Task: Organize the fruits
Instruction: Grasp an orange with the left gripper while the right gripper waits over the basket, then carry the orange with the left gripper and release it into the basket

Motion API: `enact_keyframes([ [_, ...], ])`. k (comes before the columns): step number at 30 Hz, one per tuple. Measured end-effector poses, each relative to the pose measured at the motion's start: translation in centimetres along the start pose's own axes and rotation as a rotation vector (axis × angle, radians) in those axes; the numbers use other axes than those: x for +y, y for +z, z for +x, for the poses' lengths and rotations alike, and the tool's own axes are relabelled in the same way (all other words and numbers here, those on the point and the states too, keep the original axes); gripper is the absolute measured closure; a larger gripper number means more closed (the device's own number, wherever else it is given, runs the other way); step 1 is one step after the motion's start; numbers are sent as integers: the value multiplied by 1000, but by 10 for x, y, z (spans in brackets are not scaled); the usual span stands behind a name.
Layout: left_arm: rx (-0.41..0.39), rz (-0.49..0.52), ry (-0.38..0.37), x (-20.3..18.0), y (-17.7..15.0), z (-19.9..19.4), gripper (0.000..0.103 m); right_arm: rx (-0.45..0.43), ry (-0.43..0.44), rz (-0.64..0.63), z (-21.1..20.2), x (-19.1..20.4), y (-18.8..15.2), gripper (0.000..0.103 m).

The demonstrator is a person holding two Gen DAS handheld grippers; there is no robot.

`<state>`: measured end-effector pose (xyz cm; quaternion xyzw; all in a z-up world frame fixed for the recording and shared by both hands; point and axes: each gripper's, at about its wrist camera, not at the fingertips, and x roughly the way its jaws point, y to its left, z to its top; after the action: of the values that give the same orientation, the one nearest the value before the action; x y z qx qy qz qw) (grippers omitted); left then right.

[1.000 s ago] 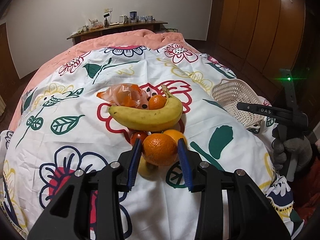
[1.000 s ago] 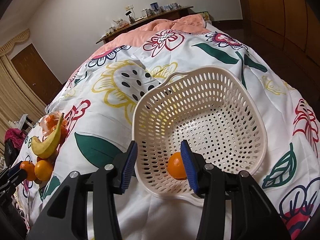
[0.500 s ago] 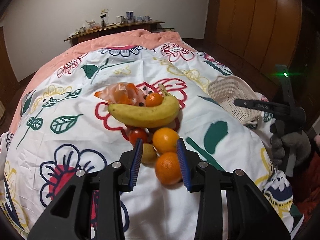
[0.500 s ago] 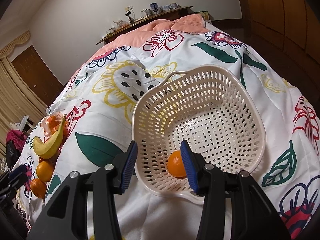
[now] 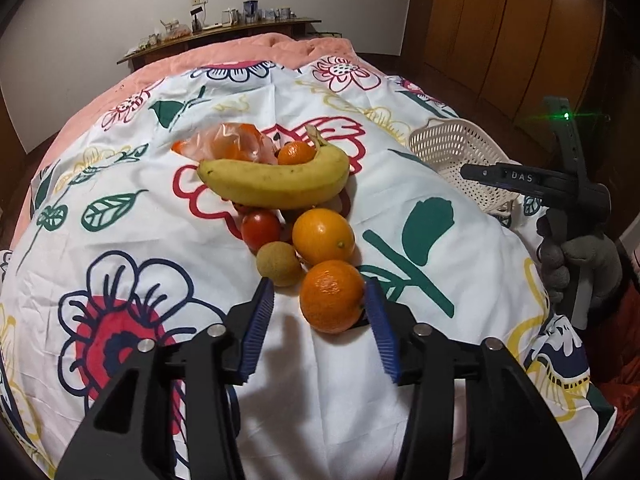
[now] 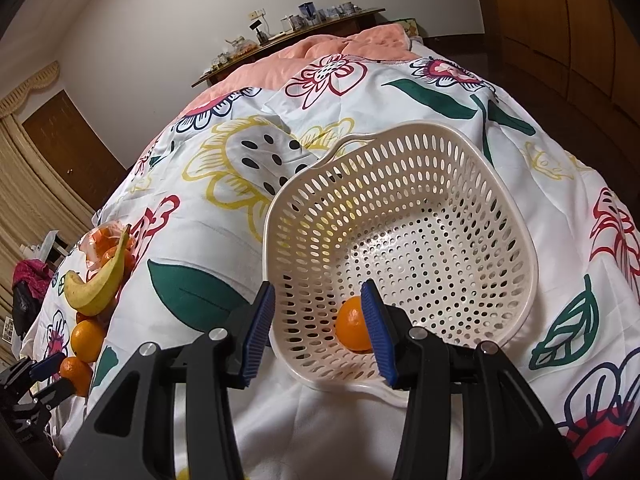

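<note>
Nearby, banana (image 5: 276, 185) (atop tomato (image 5: 261, 229)) crowds orange (image 5: 323, 236).

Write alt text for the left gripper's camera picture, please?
The left gripper, jaws opening, straddles an orange lying on a flowered bedspread. Behind it lie another orange, a banana and a tomato.

Left wrist view looks steeply down, close over the fruit pile (image 5: 296, 200), basket (image 5: 460, 160) at right edge. Right wrist view sits close above the basket (image 6: 400, 168); same pile (image 6: 96, 280) at left edge.
</note>
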<state>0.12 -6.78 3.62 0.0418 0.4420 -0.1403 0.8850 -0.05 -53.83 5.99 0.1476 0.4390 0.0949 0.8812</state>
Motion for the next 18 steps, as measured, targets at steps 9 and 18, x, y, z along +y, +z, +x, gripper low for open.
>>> enact_keyframes([
  [9, 66, -5, -64, -2, -1, 16, 56, 3, 0, 3, 2, 0, -1, 58],
  [18, 20, 47, -75, -11, 1, 0, 64, -24, -3, 18, -6, -8, 3, 58],
])
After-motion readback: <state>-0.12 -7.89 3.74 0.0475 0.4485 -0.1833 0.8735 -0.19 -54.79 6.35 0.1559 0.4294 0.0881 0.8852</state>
